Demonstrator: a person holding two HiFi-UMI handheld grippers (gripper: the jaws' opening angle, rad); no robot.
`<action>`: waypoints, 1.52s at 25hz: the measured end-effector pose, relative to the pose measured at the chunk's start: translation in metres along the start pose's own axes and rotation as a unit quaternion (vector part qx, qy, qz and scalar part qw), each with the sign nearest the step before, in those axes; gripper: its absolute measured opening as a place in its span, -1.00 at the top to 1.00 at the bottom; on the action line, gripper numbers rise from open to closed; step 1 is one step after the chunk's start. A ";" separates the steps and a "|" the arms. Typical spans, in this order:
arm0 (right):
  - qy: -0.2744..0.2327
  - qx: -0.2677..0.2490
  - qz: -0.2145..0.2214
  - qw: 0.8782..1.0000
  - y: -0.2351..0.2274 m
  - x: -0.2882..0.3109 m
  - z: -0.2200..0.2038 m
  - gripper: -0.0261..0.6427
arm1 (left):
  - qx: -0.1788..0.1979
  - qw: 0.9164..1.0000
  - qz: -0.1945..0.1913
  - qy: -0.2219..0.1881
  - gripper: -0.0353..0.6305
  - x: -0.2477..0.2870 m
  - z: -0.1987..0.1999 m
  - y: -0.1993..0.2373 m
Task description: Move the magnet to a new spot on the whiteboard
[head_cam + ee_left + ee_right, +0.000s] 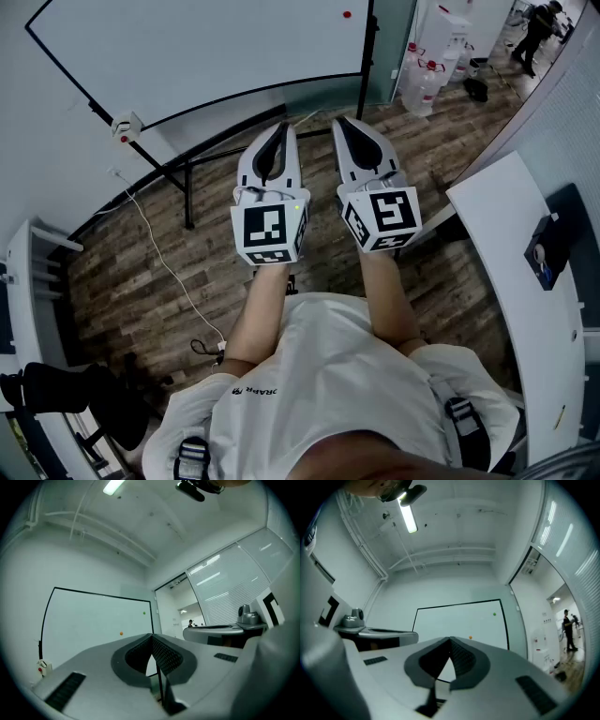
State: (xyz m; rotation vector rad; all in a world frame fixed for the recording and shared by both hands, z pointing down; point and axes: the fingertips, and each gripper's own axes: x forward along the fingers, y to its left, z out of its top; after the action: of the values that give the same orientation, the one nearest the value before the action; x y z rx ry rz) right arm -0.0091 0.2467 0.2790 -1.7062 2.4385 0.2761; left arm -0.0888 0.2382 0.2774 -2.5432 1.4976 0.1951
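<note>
The whiteboard (pixel 197 52) stands on its frame ahead of me, well beyond both grippers. A small red-orange magnet (pixel 347 14) sticks near its upper right corner. In the left gripper view the orange magnet (pixel 121 633) shows on the whiteboard (pixel 89 620) with a green magnet (pixel 144 613) above it to the right. The right gripper view shows the same orange magnet (pixel 470 637) and green magnet (pixel 494 614). My left gripper (pixel 281 128) and right gripper (pixel 339 122) are held side by side and point at the board. Both are shut and hold nothing.
A small white box with red buttons (pixel 126 127) hangs at the board's left edge. A cable (pixel 164 267) trails over the wooden floor. Water bottles (pixel 427 80) stand at the back right. A white desk (pixel 511 262) is on my right and a black chair (pixel 66 394) at lower left. A person (pixel 536 28) stands far off.
</note>
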 end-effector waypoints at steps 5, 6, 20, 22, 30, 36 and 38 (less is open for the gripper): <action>-0.001 -0.006 0.007 1.000 -0.016 -0.007 0.003 0.89 | 0.001 1.000 0.010 -0.003 0.88 0.008 0.002 -0.016; -0.001 -0.008 0.010 1.000 -0.020 -0.010 0.004 0.89 | 0.000 1.000 0.013 -0.003 0.88 0.009 0.002 -0.021; 0.016 0.000 0.065 0.998 -0.075 -0.058 -0.013 0.89 | 0.008 0.997 0.071 0.020 0.88 0.019 -0.018 -0.096; 0.013 0.004 0.061 0.998 -0.081 -0.053 -0.015 0.89 | 0.009 0.997 0.073 0.022 0.88 0.027 -0.022 -0.094; 0.017 0.011 0.043 0.999 -0.107 0.017 -0.049 0.89 | -0.003 0.997 0.067 0.025 0.88 0.089 -0.059 -0.055; 0.019 0.005 0.037 0.999 -0.109 0.111 -0.062 0.89 | -0.003 0.998 0.064 0.016 0.88 0.150 -0.067 0.014; 0.020 0.004 0.032 0.999 -0.110 0.140 -0.066 0.89 | -0.007 0.998 0.063 0.016 0.88 0.169 -0.070 0.038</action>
State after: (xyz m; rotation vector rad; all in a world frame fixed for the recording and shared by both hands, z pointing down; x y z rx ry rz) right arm 0.0456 0.0661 0.3044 -1.6490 2.5223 0.2424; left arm -0.0391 0.0603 0.3072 -2.4735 1.6763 0.1843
